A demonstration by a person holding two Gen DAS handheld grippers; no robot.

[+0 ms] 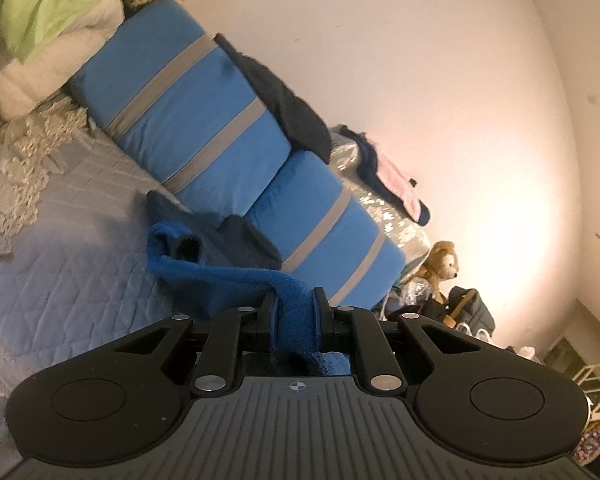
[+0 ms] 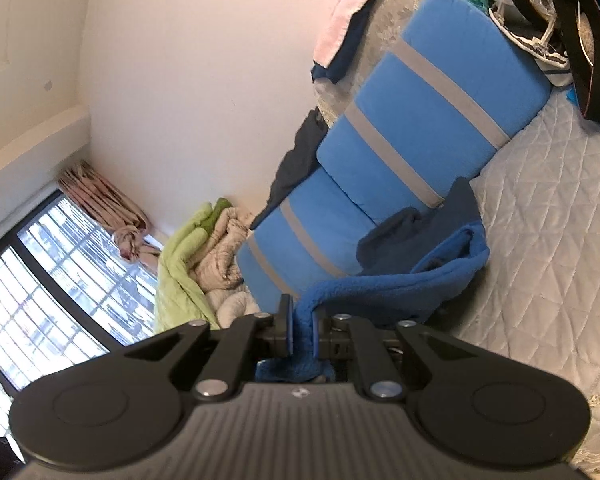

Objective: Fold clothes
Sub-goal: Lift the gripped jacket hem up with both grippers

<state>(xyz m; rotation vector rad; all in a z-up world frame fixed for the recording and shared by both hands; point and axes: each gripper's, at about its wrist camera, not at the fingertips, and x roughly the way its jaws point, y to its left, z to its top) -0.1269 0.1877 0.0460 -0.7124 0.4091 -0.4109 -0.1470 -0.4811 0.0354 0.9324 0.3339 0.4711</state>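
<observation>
A: Left gripper?

B: Jaws nearly closed, pinching a fold of the blue fleece garment. Cloth runs from the pads out to the quilted bedspread.

A: Right gripper?

B: Same. Jaws almost together, clamped on another edge of the fleece.

A: Where does the garment sit?

B: Raised at both held edges, sagging between them. Far end, dark lining showing, lies bunched on the bedspread against the blue striped cushions.
</observation>
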